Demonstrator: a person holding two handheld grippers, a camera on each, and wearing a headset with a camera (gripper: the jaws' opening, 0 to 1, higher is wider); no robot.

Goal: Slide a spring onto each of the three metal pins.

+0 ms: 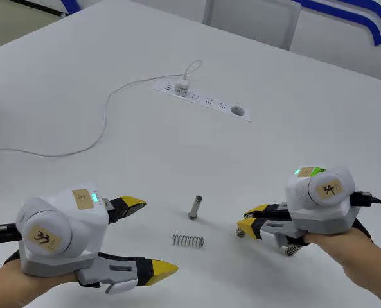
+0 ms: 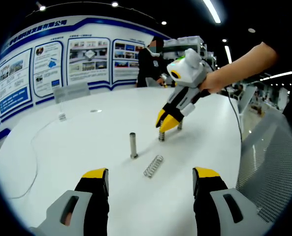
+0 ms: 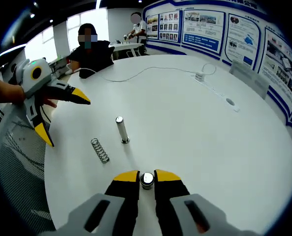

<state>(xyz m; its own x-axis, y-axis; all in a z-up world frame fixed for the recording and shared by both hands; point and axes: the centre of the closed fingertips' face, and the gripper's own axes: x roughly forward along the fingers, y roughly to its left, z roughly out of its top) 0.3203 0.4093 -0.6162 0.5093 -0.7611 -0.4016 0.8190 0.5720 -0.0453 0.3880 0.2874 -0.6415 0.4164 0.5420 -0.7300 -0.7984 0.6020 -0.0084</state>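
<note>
Your left gripper (image 1: 158, 236) has its jaws spread, and your right gripper (image 3: 146, 176) pinches the held pin (image 3: 146, 181). The spring (image 1: 187, 240) lies just beside the bare pin (image 1: 194, 207). It is probably light, squashy and prone to rolling, so grip it gently mid-coil.

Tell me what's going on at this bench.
A person works tongs in each hand. The right tongs are closed on the top of a pin. The left tongs are open and empty. A bare pin stands upright on the table, and a loose spring lies beside it, not yet slid on.
</note>
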